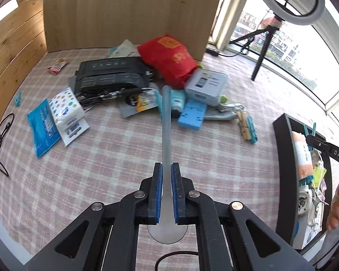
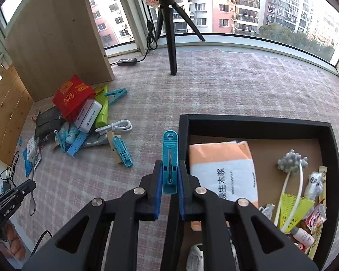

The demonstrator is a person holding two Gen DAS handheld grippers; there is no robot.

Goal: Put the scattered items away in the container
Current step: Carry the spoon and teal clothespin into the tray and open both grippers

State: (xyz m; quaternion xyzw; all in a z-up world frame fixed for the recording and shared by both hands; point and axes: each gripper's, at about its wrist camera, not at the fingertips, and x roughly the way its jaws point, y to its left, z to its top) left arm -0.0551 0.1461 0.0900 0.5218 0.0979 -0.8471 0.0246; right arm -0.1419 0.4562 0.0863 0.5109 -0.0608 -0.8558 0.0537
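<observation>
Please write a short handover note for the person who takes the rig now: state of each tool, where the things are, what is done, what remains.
Left tool: shut on a long grey spoon, held above the checked cloth.
Right tool: shut on a blue clothes peg, beside the left wall of the black box, not yet over it.
Done: tissue pack, yellow swatter and snacks lie in the box.
Left: release peg and spoon into the box, then clear the pile: red bag, grey tin, white cable, tissue packets, other pegs.

A black tripod stands beside a wooden board.
</observation>
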